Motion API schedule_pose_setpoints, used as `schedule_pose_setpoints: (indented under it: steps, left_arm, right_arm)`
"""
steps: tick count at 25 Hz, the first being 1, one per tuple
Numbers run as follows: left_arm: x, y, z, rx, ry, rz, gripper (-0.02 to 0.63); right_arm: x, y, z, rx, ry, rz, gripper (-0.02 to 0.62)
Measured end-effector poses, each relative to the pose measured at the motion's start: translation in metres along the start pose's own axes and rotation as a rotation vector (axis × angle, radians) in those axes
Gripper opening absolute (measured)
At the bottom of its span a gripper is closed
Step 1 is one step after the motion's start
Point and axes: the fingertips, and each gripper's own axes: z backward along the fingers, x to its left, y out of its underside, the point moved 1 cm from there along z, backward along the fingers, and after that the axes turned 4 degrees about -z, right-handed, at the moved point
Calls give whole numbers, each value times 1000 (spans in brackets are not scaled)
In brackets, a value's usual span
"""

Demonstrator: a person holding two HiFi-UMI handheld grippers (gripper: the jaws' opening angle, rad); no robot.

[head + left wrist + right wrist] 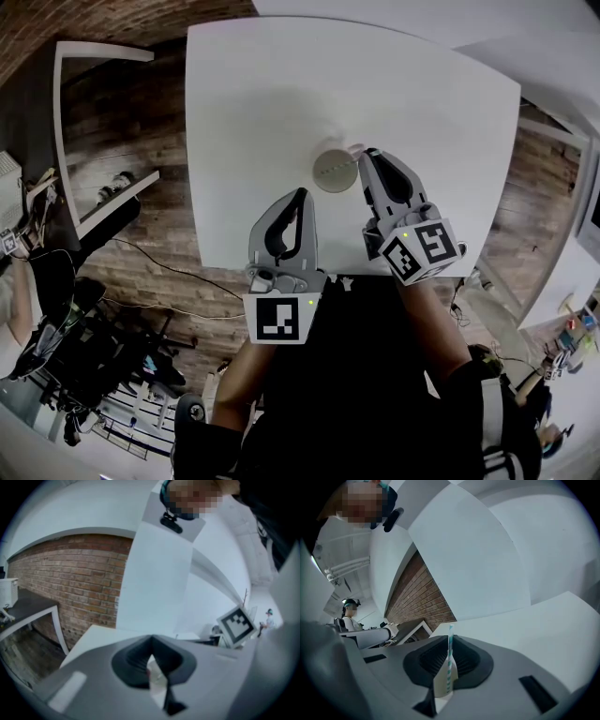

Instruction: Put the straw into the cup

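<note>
Table (253, 94) white | cup (333, 171) upright | right gripper (367, 156) beside cup, jaws clamped on striped straw (450, 660) | left gripper (300, 195) near table edge, jaws pinched on pale scrap (157, 679)

Teal-and-white striped straw (449, 665), white table (262, 112), red-brown brick wall (70, 583)

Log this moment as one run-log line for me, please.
right gripper: shut on straw | left gripper: shut on pale scrap | straw: crossing over cup, not yet in | cup: on white table
</note>
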Motion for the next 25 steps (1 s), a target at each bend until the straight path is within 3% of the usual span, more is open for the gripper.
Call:
schedule_pose_setpoints:
  steps: [25]
  left_arm:
    - [-3, -2, 6, -26, -11, -3, 5]
  right_arm:
    - [-4, 2, 10, -13, 1, -12, 23]
